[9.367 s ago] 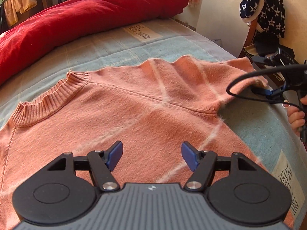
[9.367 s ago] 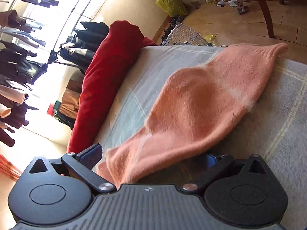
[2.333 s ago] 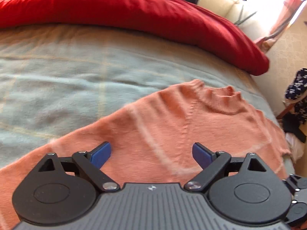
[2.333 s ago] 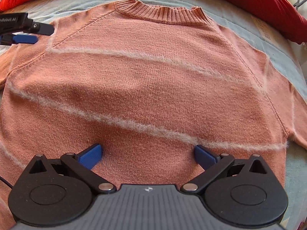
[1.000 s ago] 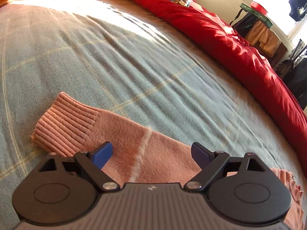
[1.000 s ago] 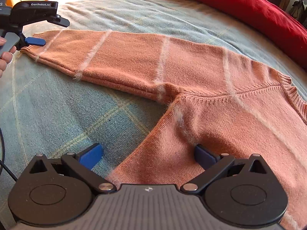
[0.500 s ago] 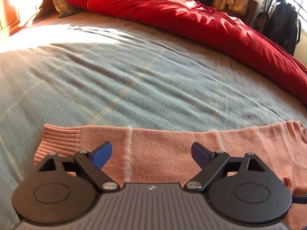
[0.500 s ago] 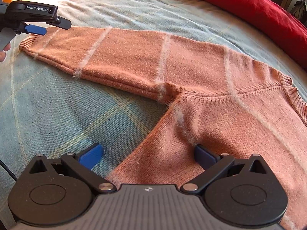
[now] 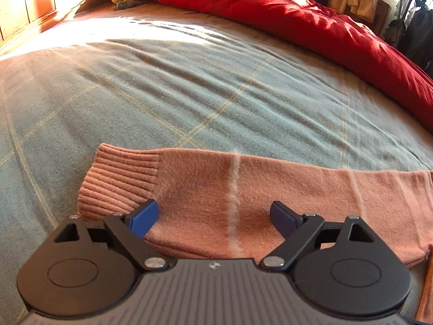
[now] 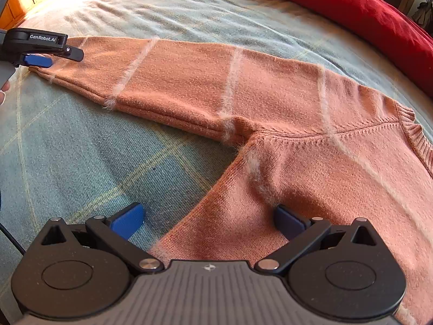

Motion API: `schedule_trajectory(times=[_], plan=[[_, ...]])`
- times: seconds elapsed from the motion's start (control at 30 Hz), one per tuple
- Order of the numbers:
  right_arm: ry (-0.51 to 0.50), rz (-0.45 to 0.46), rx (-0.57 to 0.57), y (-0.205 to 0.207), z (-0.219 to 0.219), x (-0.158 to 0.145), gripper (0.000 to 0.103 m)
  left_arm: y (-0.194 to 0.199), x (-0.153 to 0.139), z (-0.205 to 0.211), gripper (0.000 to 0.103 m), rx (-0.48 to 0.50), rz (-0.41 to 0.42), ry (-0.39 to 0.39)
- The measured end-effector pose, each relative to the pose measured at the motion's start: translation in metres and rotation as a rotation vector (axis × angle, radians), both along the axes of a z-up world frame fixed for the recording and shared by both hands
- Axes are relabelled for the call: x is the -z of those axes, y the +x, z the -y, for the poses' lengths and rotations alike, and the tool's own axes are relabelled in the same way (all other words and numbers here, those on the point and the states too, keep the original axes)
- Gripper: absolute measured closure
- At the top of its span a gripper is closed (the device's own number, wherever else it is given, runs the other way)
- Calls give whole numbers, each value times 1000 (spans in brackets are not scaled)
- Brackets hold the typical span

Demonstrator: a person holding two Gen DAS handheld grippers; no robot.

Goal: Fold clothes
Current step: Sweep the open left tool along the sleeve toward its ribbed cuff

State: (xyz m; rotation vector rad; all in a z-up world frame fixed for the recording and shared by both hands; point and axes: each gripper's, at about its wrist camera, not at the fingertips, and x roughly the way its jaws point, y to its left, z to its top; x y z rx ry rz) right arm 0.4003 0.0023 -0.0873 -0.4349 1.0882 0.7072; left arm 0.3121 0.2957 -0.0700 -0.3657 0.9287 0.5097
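On the bed (image 9: pixel 189 86), covered by a grey-green checked blanket (image 10: pixel 81 157), a salmon-pink sweater (image 10: pixel 324 162) with pale fuzzy stripes is laid out flat, its ribbed collar (image 10: pixel 414 132) turned toward the side of the bed where a red duvet (image 9: pixel 311 21) is heaped. One sleeve (image 9: pixel 243 189) is stretched out straight across the blanket, away from the body of the garment, and its ribbed cuff (image 9: pixel 119 181) lies flat at the far end. The left gripper (image 9: pixel 213 216) is held low over this sleeve just beside the cuff, with its jaws spread wide; the blue pads (image 9: pixel 143 218) are seen on either side of a pale stripe, and nothing is pinched between them. In the right wrist view the same gripper appears at the cuff end of the sleeve. The right gripper (image 10: pixel 208 220) is poised over the side edge of the sweater body, below the armpit, with its jaws likewise spread apart: one pad is seen over bare blanket and the other over the knit, and no fabric is gripped. Part of a hand (image 10: pixel 3 88) is visible at the left edge of that view.
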Motion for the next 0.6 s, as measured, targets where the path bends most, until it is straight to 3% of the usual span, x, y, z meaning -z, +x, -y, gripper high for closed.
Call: schedule_trajectory(times=[0.13,0.27,0.43,0.6], plan=[[4,2,-5,0,1,0,0,5,-8,8,13,5,-21,0],[5,6,-4,-2,1,0,0,20,-14,13,13,16,57,-77],[9,9,-5,-3,2,0,0,54,-10,26,13,97,119,-112],[10,9,-4,-3,2,1,0,68,-3,31,13,119,75,-60]])
